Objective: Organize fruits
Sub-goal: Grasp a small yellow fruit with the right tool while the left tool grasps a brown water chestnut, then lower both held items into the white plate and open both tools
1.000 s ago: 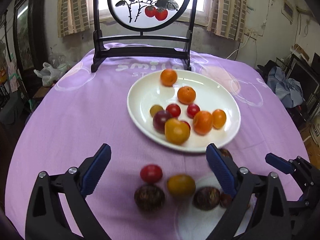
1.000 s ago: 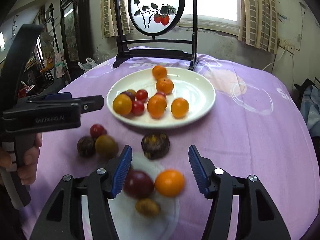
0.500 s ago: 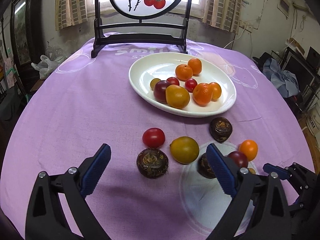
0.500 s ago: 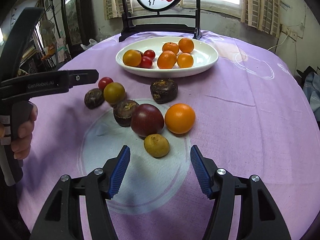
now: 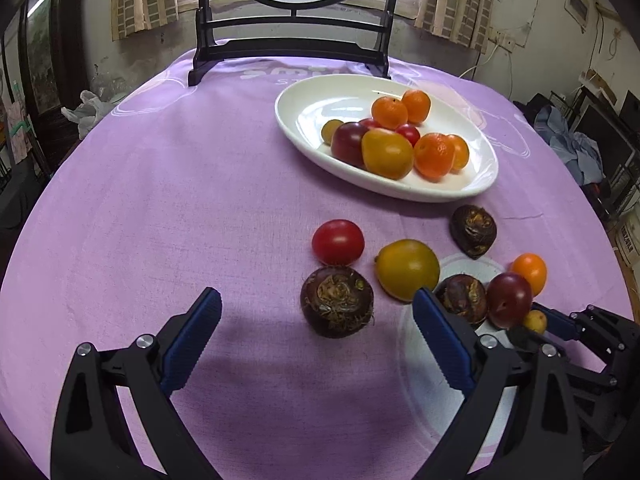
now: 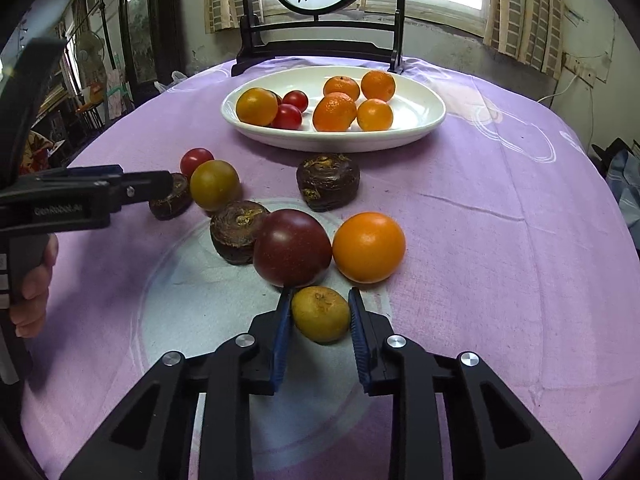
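Purple cloth covered the round tabletop (image 6: 500,208). The right gripper (image 6: 319,314) had its blue fingers (image 6: 281,338) closed in around a small yellow-green fruit (image 6: 320,314), one on each side, apparently touching it; the fruit lay squarely between them, roundish, dull-skinned, slightly wider than tall. Just beyond it sat a dark red plum (image 6: 292,247) and an orange (image 6: 368,247). The white plate (image 6: 420,124) of fruit stood farther ahead. The left gripper (image 5: 316,340) hung wide open, empty, before a brown water chestnut (image 5: 337,301).
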`<action>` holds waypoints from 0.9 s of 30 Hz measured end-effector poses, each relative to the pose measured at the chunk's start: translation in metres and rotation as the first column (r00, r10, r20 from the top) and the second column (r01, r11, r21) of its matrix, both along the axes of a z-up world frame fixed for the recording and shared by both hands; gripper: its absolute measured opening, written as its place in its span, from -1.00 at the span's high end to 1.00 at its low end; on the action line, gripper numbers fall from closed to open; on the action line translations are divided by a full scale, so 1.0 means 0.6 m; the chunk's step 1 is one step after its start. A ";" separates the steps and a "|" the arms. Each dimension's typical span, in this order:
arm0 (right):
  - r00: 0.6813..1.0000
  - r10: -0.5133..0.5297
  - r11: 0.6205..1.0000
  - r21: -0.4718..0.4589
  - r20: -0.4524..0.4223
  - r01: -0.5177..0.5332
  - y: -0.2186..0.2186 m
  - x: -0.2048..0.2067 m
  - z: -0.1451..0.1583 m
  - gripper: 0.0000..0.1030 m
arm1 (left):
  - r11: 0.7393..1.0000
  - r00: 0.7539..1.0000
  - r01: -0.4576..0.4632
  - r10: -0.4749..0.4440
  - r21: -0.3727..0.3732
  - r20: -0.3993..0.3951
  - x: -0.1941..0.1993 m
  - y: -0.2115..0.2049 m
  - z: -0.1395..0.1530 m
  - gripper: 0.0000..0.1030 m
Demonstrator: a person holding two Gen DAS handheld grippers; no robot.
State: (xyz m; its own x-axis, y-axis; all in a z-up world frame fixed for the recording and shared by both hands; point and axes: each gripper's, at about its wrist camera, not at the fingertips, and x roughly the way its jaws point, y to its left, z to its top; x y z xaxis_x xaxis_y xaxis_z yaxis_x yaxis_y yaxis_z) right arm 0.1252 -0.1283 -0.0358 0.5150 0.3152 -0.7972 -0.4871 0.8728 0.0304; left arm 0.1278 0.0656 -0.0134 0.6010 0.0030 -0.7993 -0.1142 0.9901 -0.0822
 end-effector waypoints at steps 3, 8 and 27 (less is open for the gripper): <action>1.000 -0.006 1.000 0.023 -0.009 0.007 -0.010 -0.001 0.003 0.46 | 1.000 1.000 0.002 -0.001 0.018 -0.012 0.002 -0.003 -0.009 -0.82; 1.000 0.001 0.999 0.042 -0.010 0.000 -0.015 -0.006 0.009 0.45 | 0.996 0.999 0.036 -0.036 0.085 0.003 0.004 -0.017 -0.023 -0.45; 0.994 -0.060 0.987 0.156 0.094 0.045 -0.048 -0.013 0.081 0.46 | 0.989 0.985 0.141 -0.144 0.041 0.094 -0.021 -0.059 0.052 0.18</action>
